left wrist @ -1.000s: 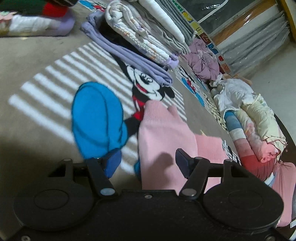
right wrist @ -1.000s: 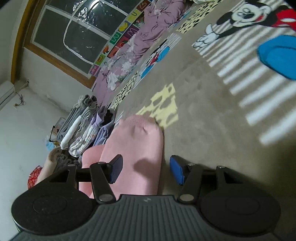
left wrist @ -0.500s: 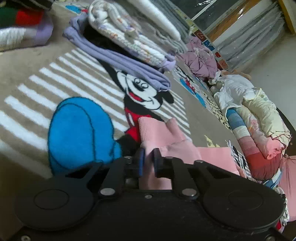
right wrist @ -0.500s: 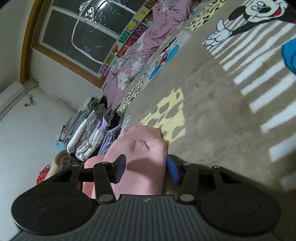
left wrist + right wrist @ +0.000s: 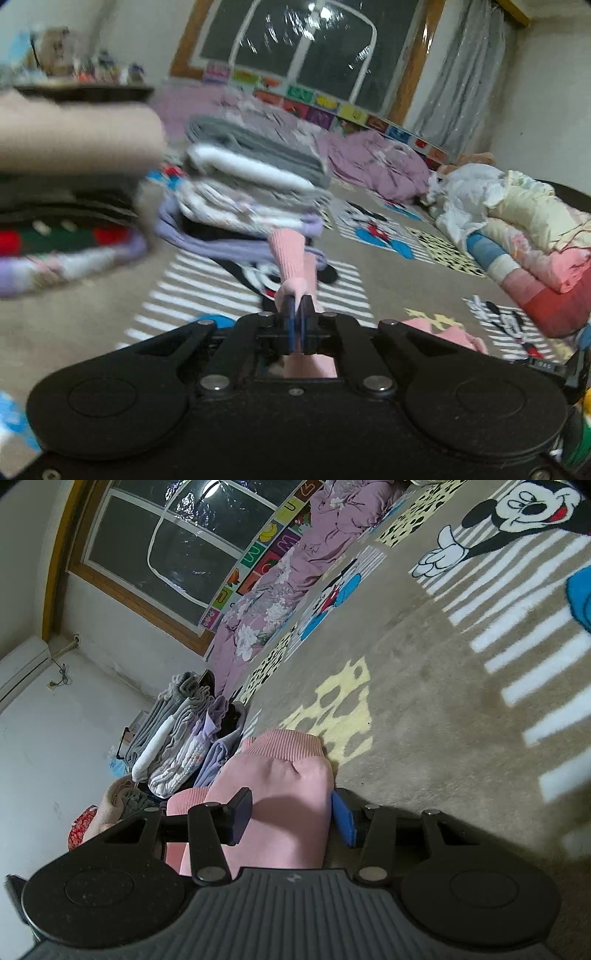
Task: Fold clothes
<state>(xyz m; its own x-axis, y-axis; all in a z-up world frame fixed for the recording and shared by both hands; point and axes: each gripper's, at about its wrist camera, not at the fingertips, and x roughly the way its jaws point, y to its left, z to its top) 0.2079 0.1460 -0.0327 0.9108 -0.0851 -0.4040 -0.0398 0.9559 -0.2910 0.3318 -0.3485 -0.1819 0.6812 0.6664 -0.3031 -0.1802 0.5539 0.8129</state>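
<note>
A pink knitted garment [image 5: 284, 775] lies on the patterned carpet [image 5: 443, 664]. In the left wrist view my left gripper [image 5: 297, 321] is shut on one ribbed pink cuff [image 5: 291, 254], which stands up off the floor beyond the pads. More of the pink fabric [image 5: 443, 332] lies low to the right. My right gripper [image 5: 291, 818] is rolled on its side and straddles another part of the garment near its ribbed hem. Its blue pad sits at the carpet edge of the fabric and the other finger presses on the pink cloth.
Two stacks of folded clothes [image 5: 251, 184] [image 5: 66, 221] stand ahead and to the left. A heap of unfolded clothes and bedding [image 5: 517, 229] lies at the right. Purple bedding [image 5: 373, 158] lies under the window. The same folded stack [image 5: 184, 734] shows behind the garment in the right wrist view.
My left gripper went from open over the pink garment to shut on its cuff, then rose and tilted up. The right gripper's jaws narrowed onto the pink fabric and stayed in place.
</note>
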